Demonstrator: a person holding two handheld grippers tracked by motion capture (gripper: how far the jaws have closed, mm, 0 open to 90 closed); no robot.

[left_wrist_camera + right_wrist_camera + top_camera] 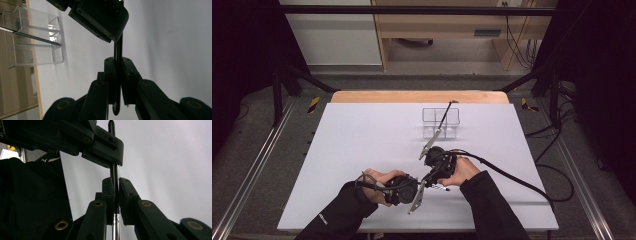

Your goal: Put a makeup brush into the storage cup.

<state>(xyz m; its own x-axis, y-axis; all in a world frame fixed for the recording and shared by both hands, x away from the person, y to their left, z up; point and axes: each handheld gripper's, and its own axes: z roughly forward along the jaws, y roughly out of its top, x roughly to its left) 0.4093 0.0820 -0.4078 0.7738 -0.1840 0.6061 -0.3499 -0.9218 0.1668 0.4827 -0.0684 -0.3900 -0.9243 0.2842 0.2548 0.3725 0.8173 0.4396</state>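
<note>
Both forearms are covered by long black sleeves (pixel 492 200) – a small pale marking is seen near the left cuff (pixel 323 218). Each set of tongs is built of matte black linked bars, pinned with brass-coloured rivets (pixel 61 225) and dotted with small dark screws. Pale grey three-cornered plates (pixel 417 198) are carried on top. A thick black cable (pixel 512 177) is trailed from the right tongs (pixel 436 167) – thinner black wiring is looped at the left tongs (pixel 404 189).

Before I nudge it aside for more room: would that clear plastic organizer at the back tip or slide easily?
The clear organizer looks thin-walled and light, so it would likely slide. The long rod leaning out of it probably makes it top-heavy and apt to tip.
</note>
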